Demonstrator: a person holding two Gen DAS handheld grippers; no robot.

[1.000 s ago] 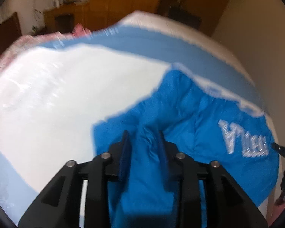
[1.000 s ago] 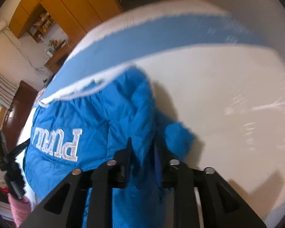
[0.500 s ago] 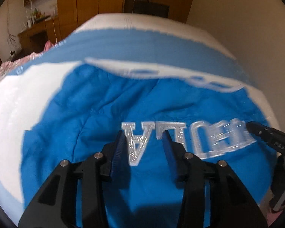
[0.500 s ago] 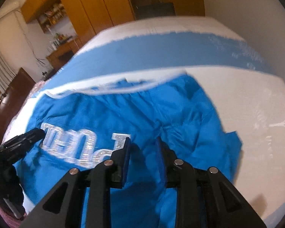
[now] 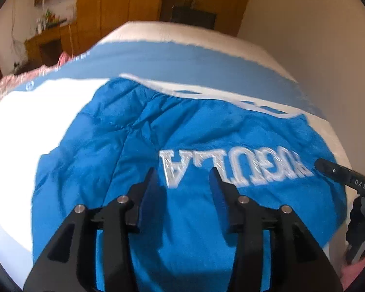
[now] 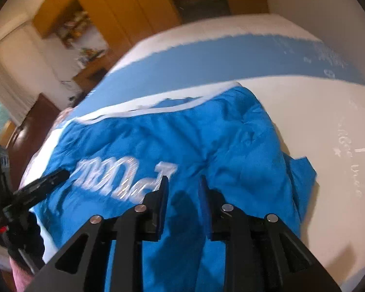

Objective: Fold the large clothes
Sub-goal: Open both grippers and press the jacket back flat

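Observation:
A bright blue padded jacket (image 5: 206, 131) (image 6: 194, 136) lies spread on the bed, its white lettering (image 5: 231, 168) (image 6: 124, 177) facing up. My left gripper (image 5: 182, 172) hovers over the lettering. Its jaws are opening, and the fabric seen in the gap lies flat below them. My right gripper (image 6: 184, 178) sits near the jacket's right side, its jaws narrow, with a fold of blue fabric running between the pads. Each view catches the other gripper's black fingertip at its edge (image 5: 328, 168) (image 6: 53, 177).
The bed has a white cover (image 5: 24, 133) with a wide blue band (image 5: 182, 60) across its far part. Pink cloth (image 5: 2, 85) lies at the bed's left edge. Wooden wardrobes (image 5: 121, 0) and a shelf stand beyond, and a plain wall (image 5: 304, 36) runs along the right.
The left jaws let go of the bunched blue fabric and spread apart. Both grippers swung across, so the jacket now lies spread with its lettering in front of them.

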